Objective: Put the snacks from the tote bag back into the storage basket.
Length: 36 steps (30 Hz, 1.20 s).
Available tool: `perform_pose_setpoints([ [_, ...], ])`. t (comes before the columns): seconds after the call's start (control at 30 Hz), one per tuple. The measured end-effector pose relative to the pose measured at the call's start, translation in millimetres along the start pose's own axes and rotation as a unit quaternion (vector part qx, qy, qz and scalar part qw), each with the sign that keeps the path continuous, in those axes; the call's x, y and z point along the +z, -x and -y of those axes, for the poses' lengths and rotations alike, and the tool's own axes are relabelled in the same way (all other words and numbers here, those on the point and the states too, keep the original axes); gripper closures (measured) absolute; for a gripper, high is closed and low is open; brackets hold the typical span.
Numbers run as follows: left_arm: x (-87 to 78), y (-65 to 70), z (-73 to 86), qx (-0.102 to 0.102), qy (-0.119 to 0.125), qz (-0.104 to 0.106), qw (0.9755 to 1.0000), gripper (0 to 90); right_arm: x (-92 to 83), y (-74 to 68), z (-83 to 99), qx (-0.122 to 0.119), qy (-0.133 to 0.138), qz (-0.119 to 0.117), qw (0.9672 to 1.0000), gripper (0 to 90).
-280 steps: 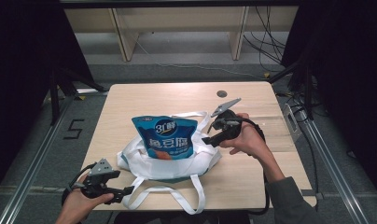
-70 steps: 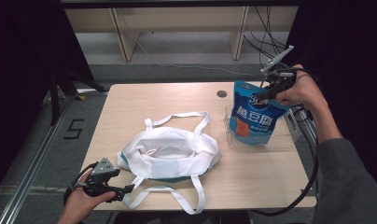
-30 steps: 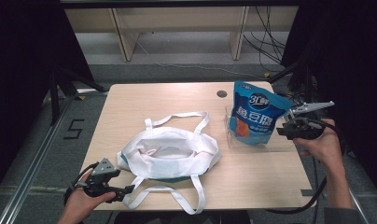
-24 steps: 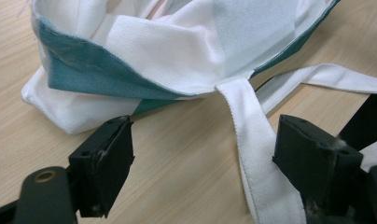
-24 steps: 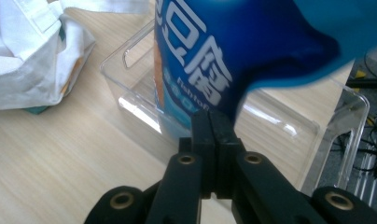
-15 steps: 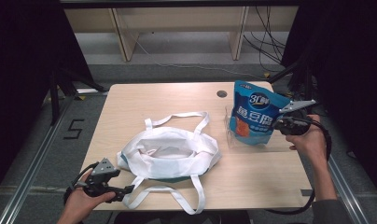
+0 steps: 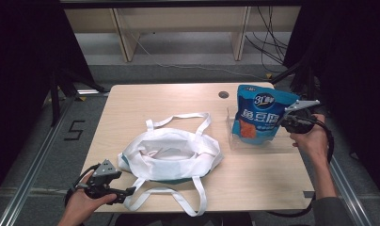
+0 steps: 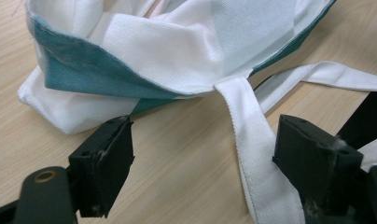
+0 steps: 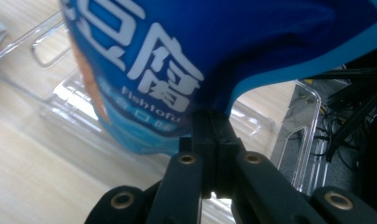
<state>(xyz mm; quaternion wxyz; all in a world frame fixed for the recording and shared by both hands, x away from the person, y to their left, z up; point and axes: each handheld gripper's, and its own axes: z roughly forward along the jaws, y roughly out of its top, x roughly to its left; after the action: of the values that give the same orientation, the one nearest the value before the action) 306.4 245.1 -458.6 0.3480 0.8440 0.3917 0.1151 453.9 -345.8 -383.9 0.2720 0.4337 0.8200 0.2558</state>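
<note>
One blue snack pouch (image 7: 259,114) stands upright in the clear bin (image 7: 254,143), right claw (image 7: 286,123) clenched on its three-o'clock edge.

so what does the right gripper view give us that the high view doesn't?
Right gripper view alone: the right gripper jaws closed together, pinching the blue snack bag's edge, with its "Fishtofu" print. High view alone: the white tote bag, the left gripper by its strap, the table. Both: the bag standing in the clear tray.

Left claw (image 7: 127,192) low, level, jaws spread wide; right claw (image 7: 281,123) raised, jaws pressed together.
</note>
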Motion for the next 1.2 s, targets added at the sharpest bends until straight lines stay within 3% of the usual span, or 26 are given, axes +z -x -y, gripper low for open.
perform_pose_setpoints([
  [0.13,-0.2,0.3,0.2,-0.002,0.001,0.004,1.0000,19.1,7.1,3.9,1.7,0.012,0.001,0.001,0.9999,90.0],
  [0.17,-0.2,0.3,0.2,-0.001,0.001,0.004,1.0000,19.1,9.5,6.2,3.1,0.002,0.004,0.005,1.0000,90.0],
  [0.23,0.0,0.0,0.1,0.000,-0.001,0.000,1.0000,19.1,11.8,6.9,4.0,0.007,0.004,0.006,0.9999,90.0],
  [0.33,-0.6,-0.2,0.4,0.001,-0.001,-0.001,1.0000,19.1,11.8,6.6,4.4,0.013,0.004,0.001,0.9999,90.0],
  [0.4,-0.4,-0.6,0.6,0.000,0.000,-0.001,1.0000,19.1,9.5,4.7,3.8,0.031,-0.004,-0.006,0.9995,89.8],
  [0.5,-1.3,-0.1,0.8,0.001,0.003,0.000,1.0000,19.1,6.5,5.5,4.4,0.028,-0.009,-0.006,0.9996,88.1],
  [0.57,-1.3,-0.5,0.7,0.005,0.004,0.001,1.0000,19.1,5.0,5.1,5.6,0.027,-0.007,-0.004,0.9996,85.7],
  [0.6,-1.4,-0.2,0.7,0.003,0.005,0.002,1.0000,19.2,2.9,1.1,5.4,0.047,-0.007,-0.008,0.9988,84.5],
  [0.63,-2.0,-0.4,0.7,0.007,0.004,0.003,1.0000,19.2,1.6,1.6,6.5,0.036,-0.008,-0.009,0.9993,83.7],
  [0.67,-1.6,0.4,0.9,-0.003,0.005,0.004,1.0000,19.1,-1.1,2.1,8.0,0.029,-0.004,-0.009,0.9995,82.7],
  [0.77,-2.0,-0.3,0.8,0.004,0.005,0.003,1.0000,19.2,-5.9,-1.6,11.4,0.049,0.012,-0.011,0.9987,78.1],
  [0.8,-2.3,-0.4,0.9,0.004,0.004,0.003,1.0000,19.2,-9.7,-3.1,11.5,0.063,0.003,-0.020,0.9978,76.8],
  [0.9,-2.2,-1.0,0.8,0.005,0.002,0.000,1.0000,19.1,-13.4,-3.8,15.2,0.053,0.014,-0.030,0.9981,71.5],
  [0.97,-1.9,-0.7,1.1,-0.001,0.002,0.000,1.0000,19.2,-17.6,-7.9,14.1,0.067,0.012,-0.034,0.9971,68.5],
  [1.0,-1.8,-0.6,1.1,-0.002,0.004,0.000,1.0000,19.2,-17.6,-7.1,14.7,0.055,0.017,-0.034,0.9978,66.5],
  [1.03,-2.3,-1.0,1.0,0.002,0.002,0.002,1.0000,19.2,-19.6,-10.3,13.3,0.072,0.016,-0.041,0.9965,64.4],
  [1.07,-1.6,-1.1,1.0,-0.001,0.002,0.000,1.0000,19.1,-19.5,-10.3,13.7,0.057,0.021,-0.044,0.9972,62.4],
  [1.13,-1.7,-1.1,1.0,0.000,0.002,-0.001,1.0000,19.1,-19.2,-15.2,12.5,0.064,0.035,-0.044,0.9964,59.7],
  [1.17,-1.7,-0.9,1.0,-0.002,0.004,0.000,1.0000,19.1,-22.1,-17.6,10.3,0.073,0.019,-0.053,0.9957,58.4],
  [1.2,-1.7,-0.9,1.0,-0.002,0.003,0.000,1.0000,19.2,-20.1,-17.7,10.7,0.056,0.030,-0.050,0.9967,56.7],
])
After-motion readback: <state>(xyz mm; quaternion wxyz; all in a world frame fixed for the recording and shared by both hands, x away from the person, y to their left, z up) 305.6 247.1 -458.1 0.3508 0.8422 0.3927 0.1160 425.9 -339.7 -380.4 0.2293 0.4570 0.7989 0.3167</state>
